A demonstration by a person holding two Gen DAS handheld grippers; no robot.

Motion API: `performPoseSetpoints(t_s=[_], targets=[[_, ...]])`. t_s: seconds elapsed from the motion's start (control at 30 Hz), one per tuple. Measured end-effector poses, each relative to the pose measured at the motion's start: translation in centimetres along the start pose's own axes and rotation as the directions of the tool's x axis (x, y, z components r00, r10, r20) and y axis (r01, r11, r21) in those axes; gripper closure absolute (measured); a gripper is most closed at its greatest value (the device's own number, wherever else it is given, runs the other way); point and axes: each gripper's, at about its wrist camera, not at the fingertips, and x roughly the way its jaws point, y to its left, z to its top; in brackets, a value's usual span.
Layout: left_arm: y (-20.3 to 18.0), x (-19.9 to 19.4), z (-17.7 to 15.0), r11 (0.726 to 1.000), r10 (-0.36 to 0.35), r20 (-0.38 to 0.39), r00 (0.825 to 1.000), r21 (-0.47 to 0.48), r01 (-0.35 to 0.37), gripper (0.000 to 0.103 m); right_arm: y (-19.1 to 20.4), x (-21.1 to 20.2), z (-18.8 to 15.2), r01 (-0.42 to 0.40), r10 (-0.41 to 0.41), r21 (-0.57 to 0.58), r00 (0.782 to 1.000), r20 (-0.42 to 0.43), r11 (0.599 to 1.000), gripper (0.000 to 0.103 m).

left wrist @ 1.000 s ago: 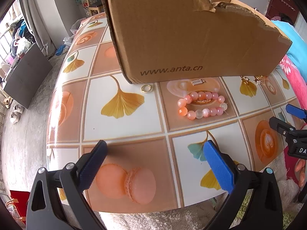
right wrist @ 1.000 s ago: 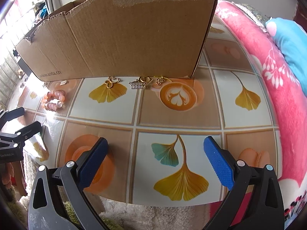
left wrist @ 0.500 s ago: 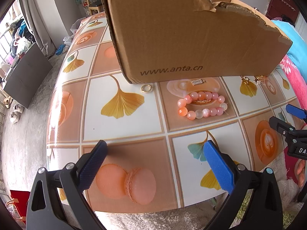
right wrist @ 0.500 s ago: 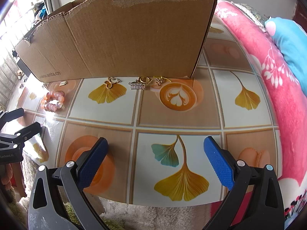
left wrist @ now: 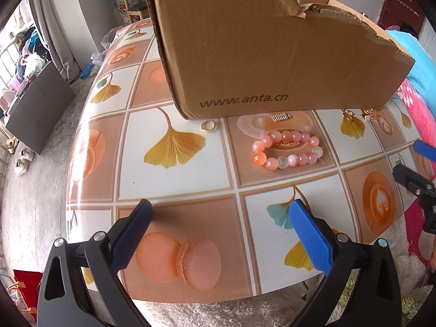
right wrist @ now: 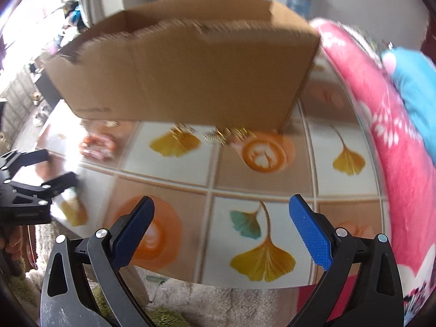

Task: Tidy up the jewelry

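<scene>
Main risk, as I judge it: the small gold pieces lie tight against the foot of the cardboard box (left wrist: 272, 46); a wide pad coming in flat could shove them under the box edge or skid them across the glossy printed tablecloth (left wrist: 177, 185), & the gold ring (left wrist: 208, 126) may roll; the bead bracelet (left wrist: 287, 149) is a loose loop, so a pinch on one bead could let it slip or swing out; right wrist view is blurred w/ motion, so aiming on the tiny gold charms (right wrist: 218, 135) is shaky.

Left gripper (left wrist: 220, 227): jaws spread wide, nothing between the pads; bracelet lies ahead & somewhat right of the gap, well apart; ring ahead near centre, just beside the box corner; a small gold comb-like charm (left wrist: 282, 116) sits between bracelet & box.

Right gripper (right wrist: 222, 226): jaws also wide apart, empty; charms lie straight ahead at the box foot, well apart from the pads; bracelet off to its left.
</scene>
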Motion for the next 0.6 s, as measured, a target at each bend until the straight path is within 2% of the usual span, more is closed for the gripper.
performPoseSetpoints(t_s=[0.13, 0.33, 0.6], targets=[[0.1, 0.1, 0.1, 1.0, -0.005, -0.002, 1.0, 0.009, 0.005, 0.004, 0.6, -0.9, 0.8, -0.091, 0.091, -0.002, 0.995, 0.043, 0.996, 0.008], [0.1, 0.1, 0.0, 1.0, -0.005, 0.005, 1.0, 0.008, 0.005, 0.004, 1.3, -1.1, 1.9, -0.221, 0.22, 0.002, 0.973, 0.067, 0.975, 0.012], [0.0, -0.1, -0.1, 1.0, 0.0, 0.012, 1.0, 0.0, 0.0, 0.004, 2.5, -0.5, 2.0, -0.283, 0.283, 0.006, 0.958, 0.038, 0.959, 0.019]])
